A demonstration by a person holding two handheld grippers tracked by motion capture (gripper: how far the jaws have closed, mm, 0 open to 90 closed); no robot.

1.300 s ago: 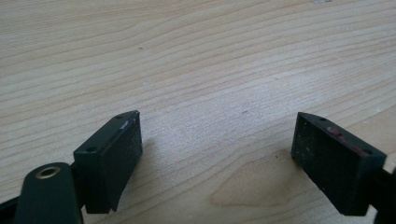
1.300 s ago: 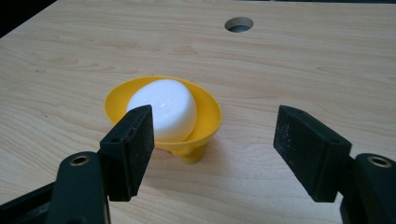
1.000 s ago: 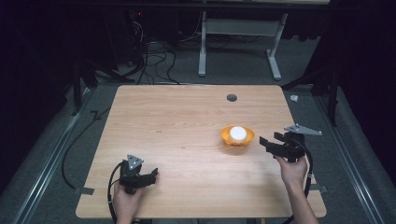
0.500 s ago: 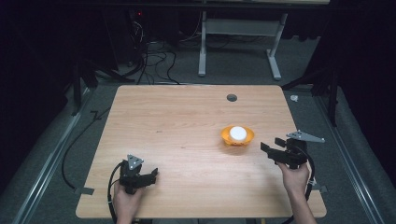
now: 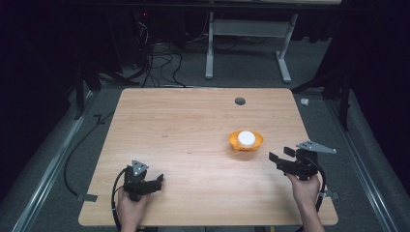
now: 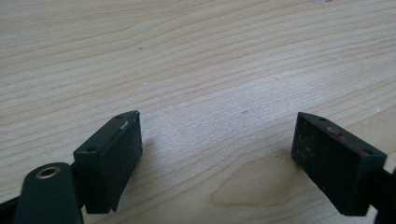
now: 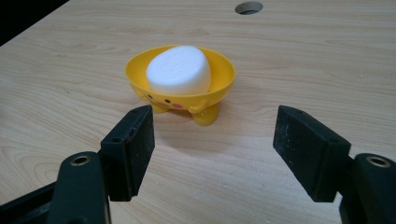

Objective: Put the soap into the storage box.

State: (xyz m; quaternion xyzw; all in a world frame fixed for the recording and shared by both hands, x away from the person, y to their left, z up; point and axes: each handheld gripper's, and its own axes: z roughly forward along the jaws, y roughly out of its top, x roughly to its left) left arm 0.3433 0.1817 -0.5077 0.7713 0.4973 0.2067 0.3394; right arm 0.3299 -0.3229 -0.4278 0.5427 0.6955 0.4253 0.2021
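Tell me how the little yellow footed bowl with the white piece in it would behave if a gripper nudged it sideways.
The yellow bowl stands on small stubby feet, so a high push would probably tip it rather than slide it. It looks like thin plastic, likely light. The white piece sits loose and proud of the rim, so it may well slide out.

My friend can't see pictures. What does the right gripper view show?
A little yellow bowl on stubby feet, holding a white oval lump, stands on a pale wooden table. In front of it, the right gripper has its two black fingers spread wide apart, with nothing between them.
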